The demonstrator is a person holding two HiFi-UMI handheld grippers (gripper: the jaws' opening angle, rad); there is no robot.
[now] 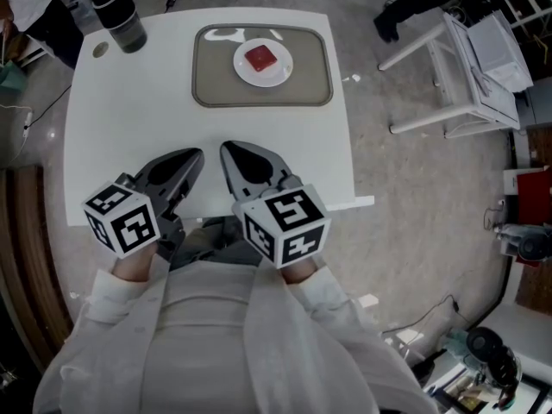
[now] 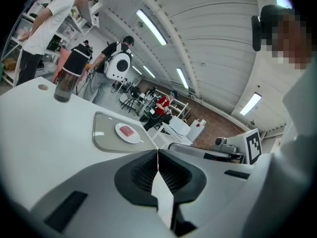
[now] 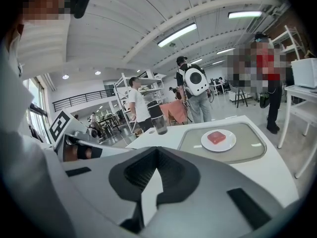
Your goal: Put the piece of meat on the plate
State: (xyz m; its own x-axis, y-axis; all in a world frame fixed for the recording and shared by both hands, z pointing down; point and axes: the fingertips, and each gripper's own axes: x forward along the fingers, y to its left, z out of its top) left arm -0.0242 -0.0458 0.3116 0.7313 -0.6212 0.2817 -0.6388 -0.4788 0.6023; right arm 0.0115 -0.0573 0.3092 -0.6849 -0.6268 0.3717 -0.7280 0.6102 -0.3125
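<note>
A red piece of meat (image 1: 262,57) lies on a small white plate (image 1: 278,73) in a grey tray (image 1: 216,76) at the far middle of the white table (image 1: 129,128). Both grippers hover side by side over the table's near edge, well short of the tray. My left gripper (image 1: 197,153) is shut with nothing in it, and so is my right gripper (image 1: 226,147). In the left gripper view the closed tips (image 2: 158,152) point toward the meat (image 2: 128,131). In the right gripper view the closed tips (image 3: 157,149) face the plate (image 3: 229,144) and the meat (image 3: 217,137).
A dark tumbler (image 1: 119,14) stands at the table's far left corner, with a small round disc (image 1: 101,50) beside it. A white rack (image 1: 470,67) stands on the floor to the right. Several people (image 3: 190,88) stand beyond the table.
</note>
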